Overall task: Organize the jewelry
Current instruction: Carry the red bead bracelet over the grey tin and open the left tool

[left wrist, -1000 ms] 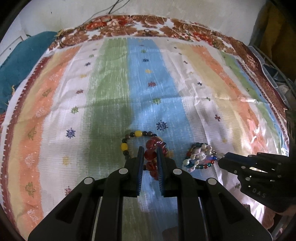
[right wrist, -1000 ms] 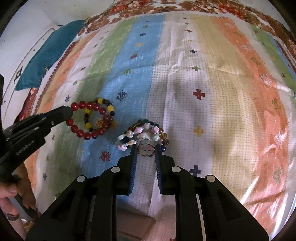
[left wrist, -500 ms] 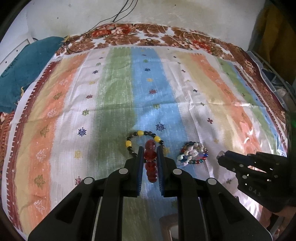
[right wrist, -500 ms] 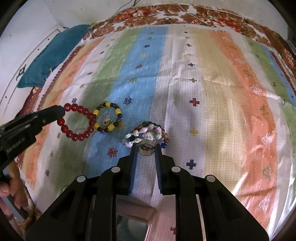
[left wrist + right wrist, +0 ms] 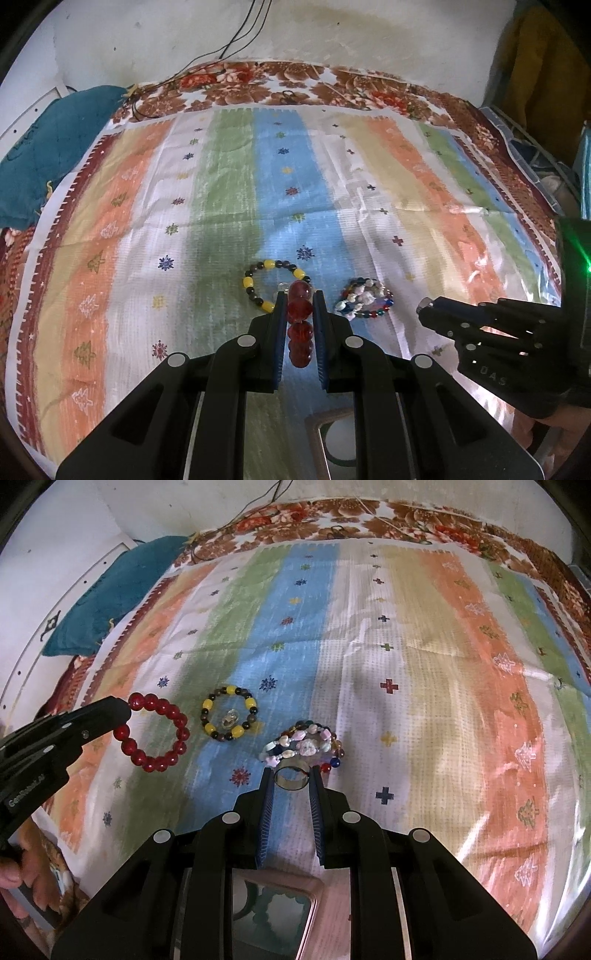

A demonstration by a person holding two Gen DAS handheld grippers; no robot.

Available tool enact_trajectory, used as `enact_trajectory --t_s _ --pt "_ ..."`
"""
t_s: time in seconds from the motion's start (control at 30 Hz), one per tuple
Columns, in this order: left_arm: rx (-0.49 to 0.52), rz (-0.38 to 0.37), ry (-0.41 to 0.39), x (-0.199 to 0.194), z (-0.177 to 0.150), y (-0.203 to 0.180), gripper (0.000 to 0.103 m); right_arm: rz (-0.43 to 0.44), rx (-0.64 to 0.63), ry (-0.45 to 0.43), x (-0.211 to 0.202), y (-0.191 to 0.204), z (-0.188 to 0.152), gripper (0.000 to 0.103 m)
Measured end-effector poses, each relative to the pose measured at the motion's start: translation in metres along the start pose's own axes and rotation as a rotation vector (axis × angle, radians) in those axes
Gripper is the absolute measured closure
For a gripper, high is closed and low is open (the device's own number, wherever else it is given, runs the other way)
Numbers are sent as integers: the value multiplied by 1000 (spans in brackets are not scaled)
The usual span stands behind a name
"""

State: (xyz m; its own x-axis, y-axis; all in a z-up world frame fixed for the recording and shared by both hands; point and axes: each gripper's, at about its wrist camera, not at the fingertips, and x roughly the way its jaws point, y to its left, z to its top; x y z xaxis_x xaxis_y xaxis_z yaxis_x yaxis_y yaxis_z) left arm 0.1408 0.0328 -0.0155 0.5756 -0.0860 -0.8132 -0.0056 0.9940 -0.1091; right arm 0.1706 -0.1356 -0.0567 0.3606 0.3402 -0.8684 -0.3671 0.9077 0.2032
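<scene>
My left gripper [image 5: 298,295] is shut on a red bead bracelet [image 5: 300,325] and holds it lifted above the striped cloth; the bracelet hangs from it in the right wrist view [image 5: 157,736]. My right gripper [image 5: 291,771] is shut on a silver ring [image 5: 291,778], raised above the cloth. A yellow-and-dark bead bracelet [image 5: 271,284] lies on the cloth with a small clear ring [image 5: 229,720] inside it. A pile of mixed pastel bead bracelets [image 5: 306,746] lies just beyond the right gripper, and shows in the left wrist view [image 5: 364,297].
A striped cloth [image 5: 221,206] covers a floral bedspread [image 5: 295,88]. A teal pillow [image 5: 40,147] lies at the far left. A pink-framed box with a mirror [image 5: 273,915] sits below the right gripper. Cables run along the wall.
Both grippers have risen and pulled back from the cloth. The left carries the red bracelet up off the yellow one; the right carries the silver ring away from the bead pile.
</scene>
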Motion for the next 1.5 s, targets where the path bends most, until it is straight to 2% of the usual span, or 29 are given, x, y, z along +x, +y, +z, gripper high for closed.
enact_trajectory --t_s 0.3,1.03,1.5 --pt "5 -31 -29 -20 -9 -10 90 1 40 -39 -19 -3 -8 83" --pt "69 -45 -92 -61 -40 -43 90 3 11 -106 -55 11 -40 83" --pt "92 -95 -91 -75 -71 -55 90 28 10 -110 -67 12 -69 83"
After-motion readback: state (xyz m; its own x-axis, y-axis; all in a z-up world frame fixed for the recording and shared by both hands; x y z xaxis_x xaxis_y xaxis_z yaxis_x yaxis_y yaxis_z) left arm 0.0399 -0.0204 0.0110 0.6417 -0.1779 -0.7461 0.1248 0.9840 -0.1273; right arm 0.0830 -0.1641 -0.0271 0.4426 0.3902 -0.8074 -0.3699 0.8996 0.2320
